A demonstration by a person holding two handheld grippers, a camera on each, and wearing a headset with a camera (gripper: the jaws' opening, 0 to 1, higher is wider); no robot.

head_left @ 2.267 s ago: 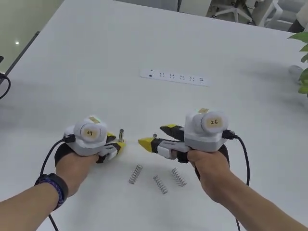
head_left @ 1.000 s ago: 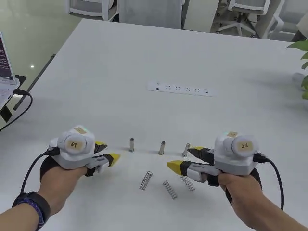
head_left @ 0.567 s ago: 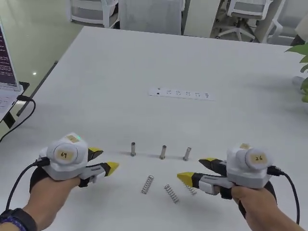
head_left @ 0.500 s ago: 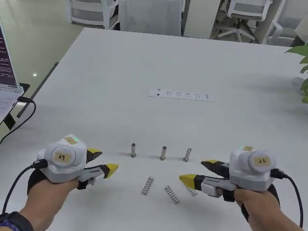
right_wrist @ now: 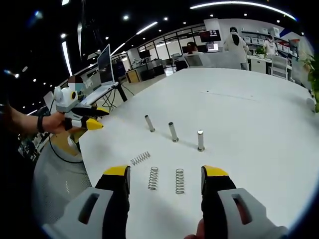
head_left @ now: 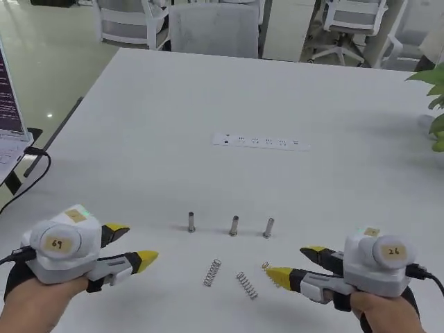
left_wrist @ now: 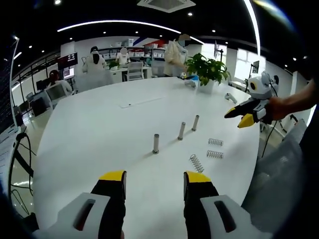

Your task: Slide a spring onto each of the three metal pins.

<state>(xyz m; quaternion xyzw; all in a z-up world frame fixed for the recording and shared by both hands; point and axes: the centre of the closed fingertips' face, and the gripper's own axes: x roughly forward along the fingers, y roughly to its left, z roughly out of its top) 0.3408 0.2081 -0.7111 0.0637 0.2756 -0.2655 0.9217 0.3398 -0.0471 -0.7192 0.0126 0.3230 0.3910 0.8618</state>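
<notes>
Moved: left gripper (head_left: 135,242) and right gripper (head_left: 293,261) are spreading apart, jaws gaping wide, empty.
Pins (head_left: 234,225): three, standing ahead of both.
Springs (head_left: 212,272): three, lying between grippers.
Writing: 69 left, 26 right.

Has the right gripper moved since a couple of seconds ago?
Yes. The right gripper has pulled back from the row of pins, toward the person and rightward. Its jaws were up among the pins; now they sit by the rightmost spring.

"69" on round sticker (head_left: 55,243) atop left claw (head_left: 135,242), "26" on round sticker (head_left: 393,252) atop right claw (head_left: 290,260)
</notes>
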